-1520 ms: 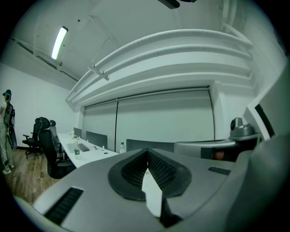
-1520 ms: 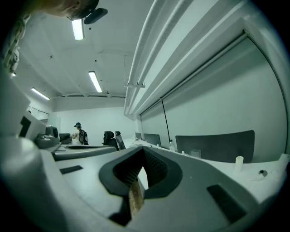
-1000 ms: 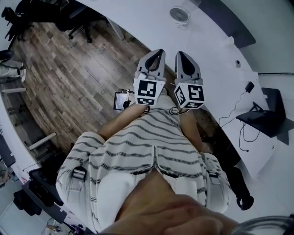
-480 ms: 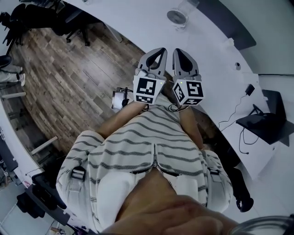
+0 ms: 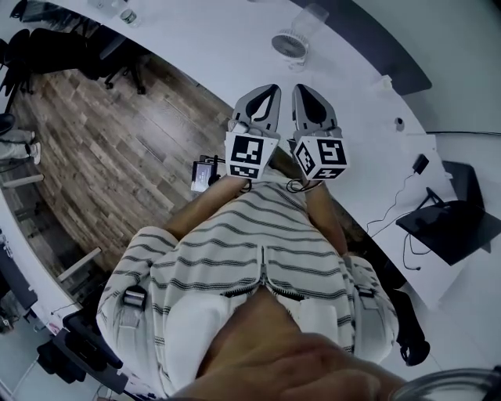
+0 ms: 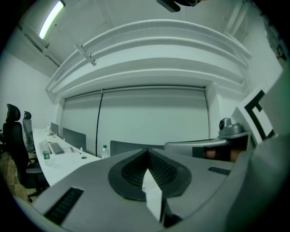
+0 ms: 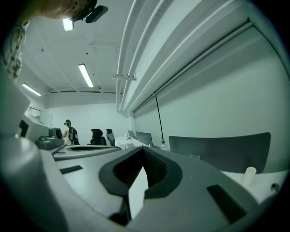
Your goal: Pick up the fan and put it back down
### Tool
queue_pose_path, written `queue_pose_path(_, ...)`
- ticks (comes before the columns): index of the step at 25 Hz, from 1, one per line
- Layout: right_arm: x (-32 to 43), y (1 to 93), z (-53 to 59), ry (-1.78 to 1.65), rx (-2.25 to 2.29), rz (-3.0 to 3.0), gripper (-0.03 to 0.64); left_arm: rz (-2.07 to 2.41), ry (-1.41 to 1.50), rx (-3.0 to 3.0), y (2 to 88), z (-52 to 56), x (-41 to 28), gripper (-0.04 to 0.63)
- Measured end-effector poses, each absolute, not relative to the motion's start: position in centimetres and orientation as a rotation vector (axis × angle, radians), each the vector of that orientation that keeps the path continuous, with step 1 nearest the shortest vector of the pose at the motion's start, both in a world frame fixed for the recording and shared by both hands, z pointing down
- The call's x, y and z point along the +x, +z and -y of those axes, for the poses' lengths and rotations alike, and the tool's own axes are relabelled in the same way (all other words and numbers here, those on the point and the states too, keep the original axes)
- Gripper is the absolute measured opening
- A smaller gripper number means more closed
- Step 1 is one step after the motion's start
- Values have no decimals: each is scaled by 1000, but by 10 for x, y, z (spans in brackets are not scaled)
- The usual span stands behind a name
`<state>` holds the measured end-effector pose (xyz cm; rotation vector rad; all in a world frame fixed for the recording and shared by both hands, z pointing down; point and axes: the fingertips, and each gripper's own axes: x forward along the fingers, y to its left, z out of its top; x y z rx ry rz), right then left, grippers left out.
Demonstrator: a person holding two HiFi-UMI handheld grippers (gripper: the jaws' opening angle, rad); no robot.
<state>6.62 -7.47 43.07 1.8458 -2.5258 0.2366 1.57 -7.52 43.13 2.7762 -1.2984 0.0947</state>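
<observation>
A small white round fan [image 5: 290, 45] stands on the curved white desk [image 5: 219, 39] at the top of the head view. My left gripper [image 5: 270, 88] and right gripper [image 5: 302, 88] are held side by side and level, pointing toward the desk, with their tips short of the fan. Both are shut with nothing between the jaws. In the left gripper view my left gripper [image 6: 147, 152] shows its jaws pressed together; the right gripper view shows the same for my right gripper [image 7: 144, 152]. Neither gripper view shows the fan.
A clear cup [image 5: 311, 16] stands just behind the fan. Black office chairs [image 5: 63, 47] sit on the wooden floor [image 5: 117, 149] at left. A black laptop [image 5: 454, 227] with cables lies at right. A bottle [image 6: 105, 152] and keyboard [image 6: 56, 148] rest on the desk; a person [image 7: 69, 131] stands far off.
Both grippers have moved together toward the desk, so the fan now sits lower in the head view and closer to their tips. Both stay shut.
</observation>
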Motion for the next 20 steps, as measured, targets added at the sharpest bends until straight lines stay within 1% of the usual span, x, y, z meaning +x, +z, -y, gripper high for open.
queue_pose_path(9,98,423,136,223,1886,2511,11,1295,87,2781,422,138,43,8)
queue_pose_path(20,118,421,169,242,1895,2518,11,1281,88,2767,416,179,65,8)
